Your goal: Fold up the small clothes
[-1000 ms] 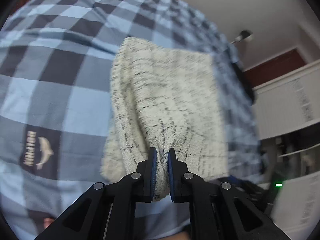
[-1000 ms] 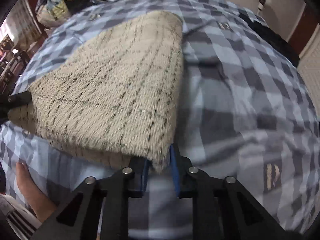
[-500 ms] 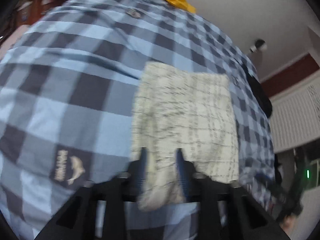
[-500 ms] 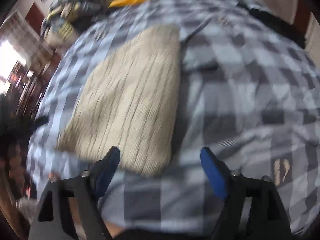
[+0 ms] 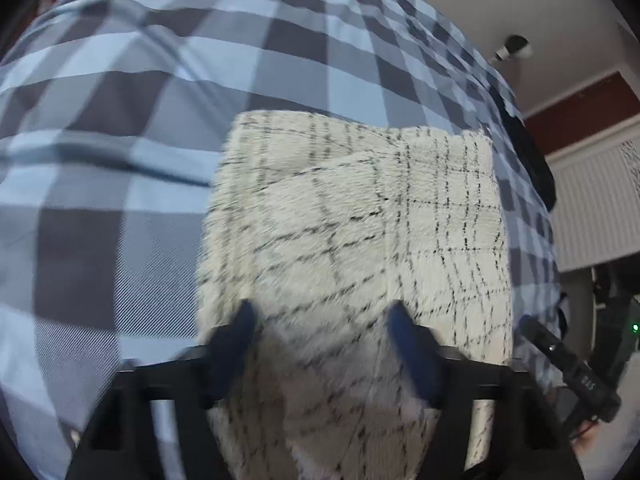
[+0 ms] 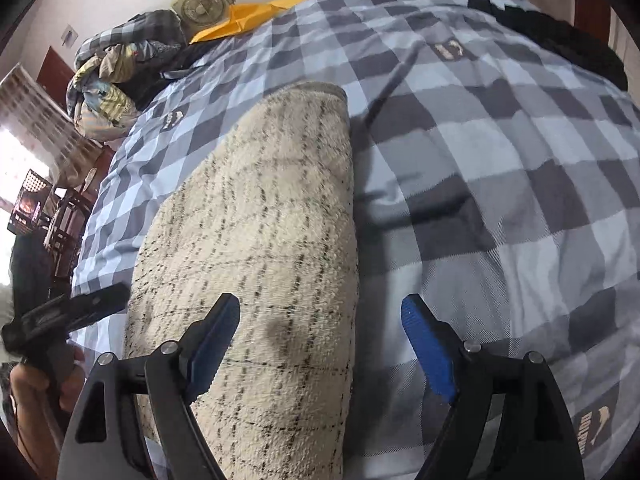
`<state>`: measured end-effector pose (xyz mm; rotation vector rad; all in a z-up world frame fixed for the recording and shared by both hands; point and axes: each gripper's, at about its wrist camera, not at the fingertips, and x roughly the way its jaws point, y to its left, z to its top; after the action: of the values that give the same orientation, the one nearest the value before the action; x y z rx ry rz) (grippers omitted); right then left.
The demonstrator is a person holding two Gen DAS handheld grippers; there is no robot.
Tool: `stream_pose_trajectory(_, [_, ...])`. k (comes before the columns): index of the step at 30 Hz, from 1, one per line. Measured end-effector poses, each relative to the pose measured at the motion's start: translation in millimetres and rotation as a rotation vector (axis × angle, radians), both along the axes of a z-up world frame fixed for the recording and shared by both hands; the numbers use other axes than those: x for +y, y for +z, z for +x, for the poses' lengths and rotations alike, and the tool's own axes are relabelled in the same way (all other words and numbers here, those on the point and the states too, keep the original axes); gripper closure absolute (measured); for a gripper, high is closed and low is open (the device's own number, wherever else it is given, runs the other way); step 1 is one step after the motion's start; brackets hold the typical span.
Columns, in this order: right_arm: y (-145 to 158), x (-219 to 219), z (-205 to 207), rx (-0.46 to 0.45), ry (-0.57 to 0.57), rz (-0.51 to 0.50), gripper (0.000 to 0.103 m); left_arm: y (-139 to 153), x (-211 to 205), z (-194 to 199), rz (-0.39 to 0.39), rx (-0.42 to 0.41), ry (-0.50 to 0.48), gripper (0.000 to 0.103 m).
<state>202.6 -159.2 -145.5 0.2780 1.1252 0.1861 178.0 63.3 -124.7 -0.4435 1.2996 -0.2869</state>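
Left wrist view: your left gripper (image 5: 322,312) is closing, jaws apart over the cream garment (image 5: 356,220) at twelve o'clock, gripping nothing; your right gripper (image 6: 320,312) is gaping wide, empty.

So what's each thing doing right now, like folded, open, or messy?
Fuzzy cream garment: folded, lying flat on the bed, held by nothing.
Checked bedsheet: spread out, a little wrinkled.
Left gripper: closing, over the garment, not gripping.
Right gripper: open, gripping nothing.
Clothes pile: heaped, unfolded.
Yellow envelope: lying flat.
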Motion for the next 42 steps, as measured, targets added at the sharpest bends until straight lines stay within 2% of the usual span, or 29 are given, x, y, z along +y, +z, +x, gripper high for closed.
stream_pose_trajectory(1, [-1.7,-1.7,0.3,0.011,-0.003,0.003,0.022,-1.5,-4.8,3.7,0.013,0.002,-0.023,0.051])
stream_pose_trajectory(2, [-3.4,-3.1,1.0,0.021,-0.002,0.017,0.022,-1.2,-10.1,6.8,0.029,-0.002,-0.048,0.061])
stream_pose_trajectory(3, [-4.4,-4.2,2.3,0.031,-0.001,0.030,0.022,1.1,-13.5,8.5,0.038,-0.009,-0.068,0.077])
stream_pose_trajectory(6, [-5.8,-7.5,2.4,0.045,-0.011,0.057,0.022,13.9,-17.3,13.8,0.074,-0.036,-0.098,0.094])
stream_pose_trajectory(9, [-5.0,-8.9,0.0,0.050,-0.014,0.056,0.022,34.8,-12.1,17.3,0.029,-0.082,-0.110,0.096])
stream_pose_trajectory(12, [-1.4,-9.4,-2.0,0.044,-0.010,0.065,0.022,61.7,-1.0,17.7,-0.053,-0.155,-0.089,0.097])
stream_pose_trajectory(16, [11.7,-8.2,-8.2,-0.013,0.003,0.098,0.022,85.3,14.3,24.1,-0.113,-0.222,-0.033,0.097])
stream_pose_trajectory(18, [14.1,-5.5,-9.1,-0.025,0.018,0.122,0.022,79.6,23.2,29.7,-0.100,-0.215,0.008,0.097])
stream_pose_trajectory(20, [10.0,-0.6,-7.3,-0.009,0.039,0.115,0.022,62.0,32.2,33.7,-0.049,-0.179,0.048,0.097])
stream_pose_trajectory(23, [-13.1,12.4,-0.7,0.089,0.082,0.021,0.022,30.9,42.6,37.5,-0.003,-0.092,0.096,0.097])
stream_pose_trajectory(25, [-25.6,13.9,2.4,0.140,0.092,0.020,0.022,28.1,46.2,32.3,0.040,-0.080,0.113,0.097])
stream_pose_trajectory(27, [-22.0,7.6,3.4,0.136,0.073,0.055,0.022,38.3,48.3,25.9,0.054,-0.079,0.130,0.097])
stream_pose_trajectory(31, [-1.8,-14.8,2.4,0.050,-0.019,0.111,0.022,73.8,16.1,13.5,0.086,-0.141,0.045,0.096])
stream_pose_trajectory(34, [-5.1,-25.6,4.8,0.064,-0.063,0.122,0.022,83.9,-32.2,-1.9,0.063,-0.167,-0.066,0.096])
stream_pose_trajectory(36, [-8.0,-29.9,4.9,0.080,-0.073,0.159,0.022,76.2,-58.0,-11.3,0.062,-0.162,-0.117,0.096])
stream_pose_trajectory(38, [-7.6,-29.0,1.7,0.074,-0.073,0.156,0.022,58.5,-74.3,-24.9,0.117,-0.162,-0.142,0.096])
stream_pose_trajectory(41, [-2.6,-20.8,4.0,0.026,-0.057,0.068,0.022,22.1,-77.0,-34.6,0.137,-0.105,-0.166,0.096])
stream_pose_trajectory(42, [-1.8,-17.3,8.5,0.009,-0.043,0.033,0.022,11.3,-74.0,-37.2,0.114,-0.090,-0.167,0.096])
